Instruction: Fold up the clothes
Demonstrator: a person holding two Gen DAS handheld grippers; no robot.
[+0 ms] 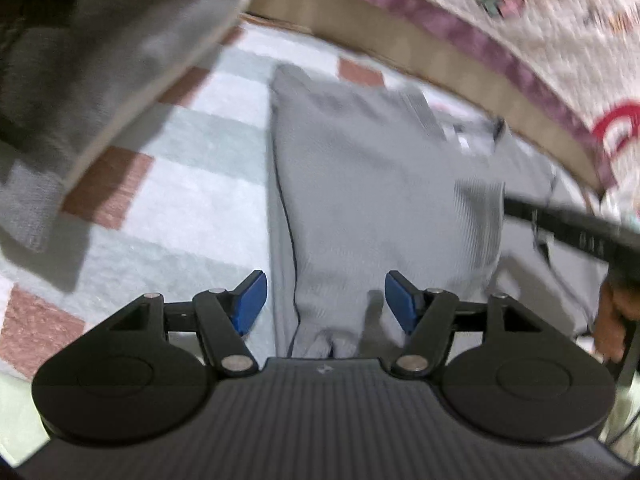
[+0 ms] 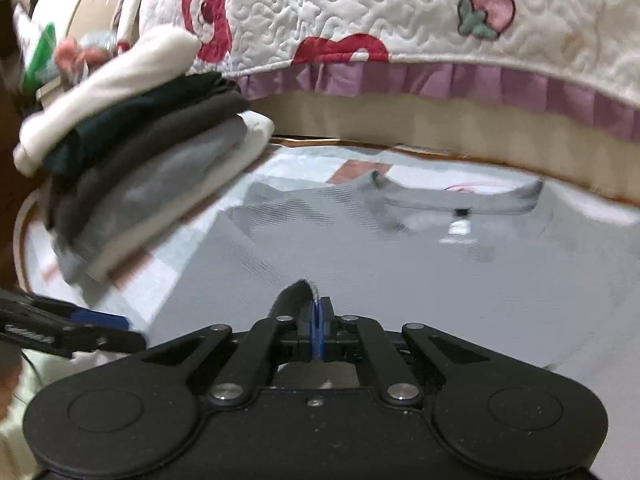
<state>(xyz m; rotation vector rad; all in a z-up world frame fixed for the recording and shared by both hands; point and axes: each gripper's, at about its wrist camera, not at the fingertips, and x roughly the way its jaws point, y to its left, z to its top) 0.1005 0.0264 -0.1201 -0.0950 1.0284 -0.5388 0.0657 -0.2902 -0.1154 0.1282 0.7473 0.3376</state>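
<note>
stack of folded clothes [image 2: 136,160] at far left on checked mat [image 1: 200,152], left gripper [image 1: 322,306] jaws spread apart above grey shirt [image 1: 380,184] lying flat on mat, right gripper [image 2: 318,320] pinched on shirt's hem, quilt [image 2: 400,12] behind

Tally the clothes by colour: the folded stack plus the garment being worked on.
White or cream, stack: 2
Black or dark green: 1
Dark grey: 1
Light grey in stack: 1
Light grey shirt, pinched by right tool: 1
Total: 6
</note>
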